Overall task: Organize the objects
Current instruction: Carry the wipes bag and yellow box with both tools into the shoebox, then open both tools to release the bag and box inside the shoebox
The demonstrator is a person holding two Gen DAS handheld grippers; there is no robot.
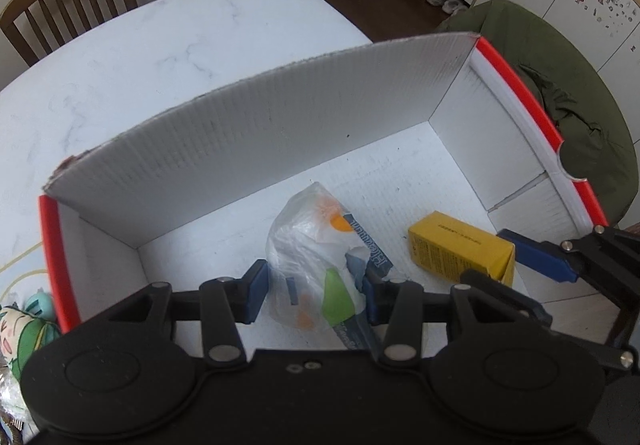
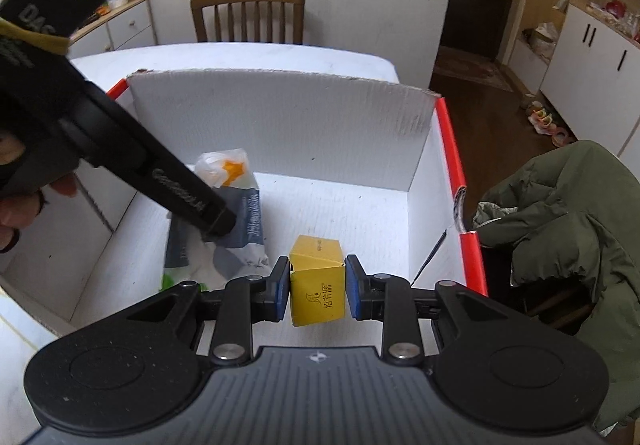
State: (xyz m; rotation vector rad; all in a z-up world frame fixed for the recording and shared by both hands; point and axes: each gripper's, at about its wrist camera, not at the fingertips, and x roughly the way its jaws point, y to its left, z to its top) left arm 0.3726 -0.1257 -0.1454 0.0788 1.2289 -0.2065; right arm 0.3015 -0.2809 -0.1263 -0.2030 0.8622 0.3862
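The white red-rimmed box (image 2: 454,149) sits at the table's (image 1: 160,45) right edge. Inside it, the left gripper (image 1: 316,295) is clamped on the plastic bag (image 1: 312,245), the right gripper (image 2: 318,291) on the yellow carton (image 2: 318,287) — a loose bag may slip or snag on release. Bag's blue lettering and carton's print unreadable.

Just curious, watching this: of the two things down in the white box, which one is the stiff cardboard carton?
The small yellow box, held between the right gripper's blue pads. The other thing, between the left gripper's pads, is a soft crinkled plastic bag.
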